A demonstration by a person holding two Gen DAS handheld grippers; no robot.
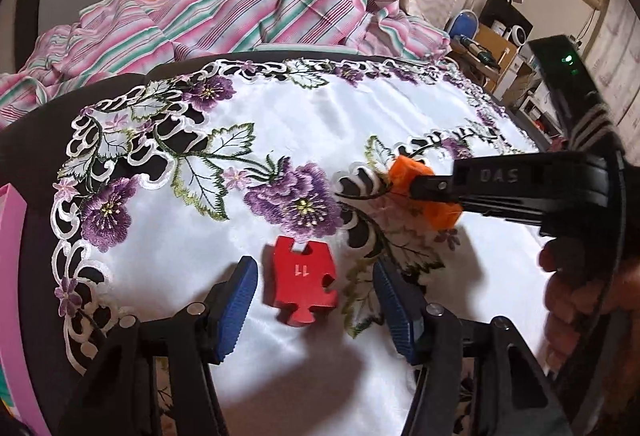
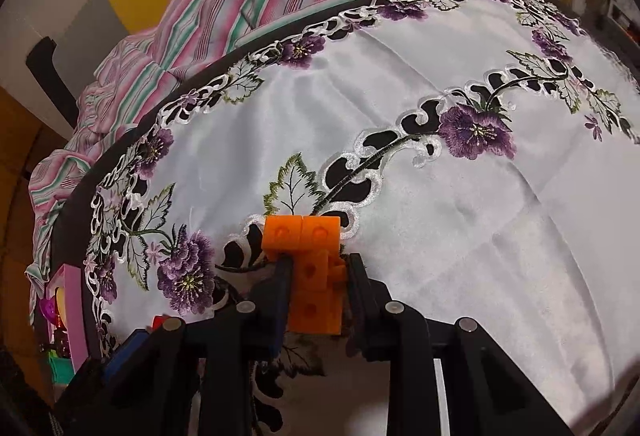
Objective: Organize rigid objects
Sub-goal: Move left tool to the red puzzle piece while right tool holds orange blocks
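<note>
A red puzzle piece (image 1: 304, 286) marked "11" lies flat on the white embroidered tablecloth (image 1: 280, 116). My left gripper (image 1: 314, 272) is open around it, with its blue pads (image 1: 240, 300) clear of both sides of the piece. An orange shape of joined cubes (image 2: 316, 272) is held just above the cloth, and my right gripper (image 2: 319, 262) is shut on its stem. In the left wrist view the right gripper (image 1: 420, 190) reaches in from the right with the orange shape (image 1: 412, 176). A hand (image 1: 576, 300) holds it.
A pink box (image 1: 12, 276) stands at the table's left edge and shows coloured items inside in the right wrist view (image 2: 74, 312). Striped pink-green fabric (image 1: 240, 12) is heaped beyond the far edge. Shelves with clutter (image 1: 520, 48) stand at the far right.
</note>
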